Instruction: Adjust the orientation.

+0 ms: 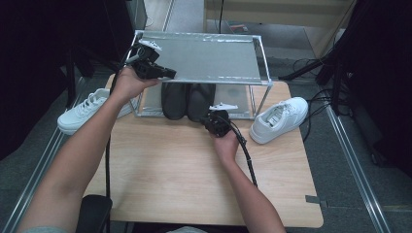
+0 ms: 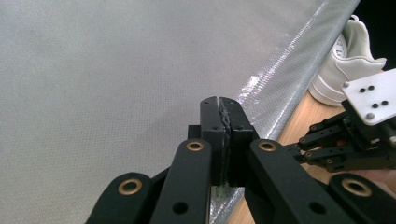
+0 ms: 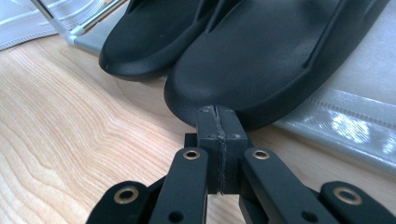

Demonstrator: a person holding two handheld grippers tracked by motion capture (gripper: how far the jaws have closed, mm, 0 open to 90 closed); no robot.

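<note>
A: Where's the pair of matte black rubber slippers (image 3: 261, 60)?

B: On the lower tier of the silver wire-frame shoe rack (image 1: 262, 63), toes toward the person, long axes running front to back.

A: Which tool is nearer?

B: The right gripper (image 3: 218, 112), jaws pressed together on nothing, tips just at the right slipper's toe. The left gripper (image 2: 220, 105), likewise closed and empty, sits at the grey top shelf's (image 2: 116, 70) edge

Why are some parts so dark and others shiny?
High view: the room's edges fall into deep shadow, the table evenly lit. Left gripper view: glare runs along the shelf edge. Right gripper view: bright patches on the lower shelf; the black slippers stay matte.
</note>
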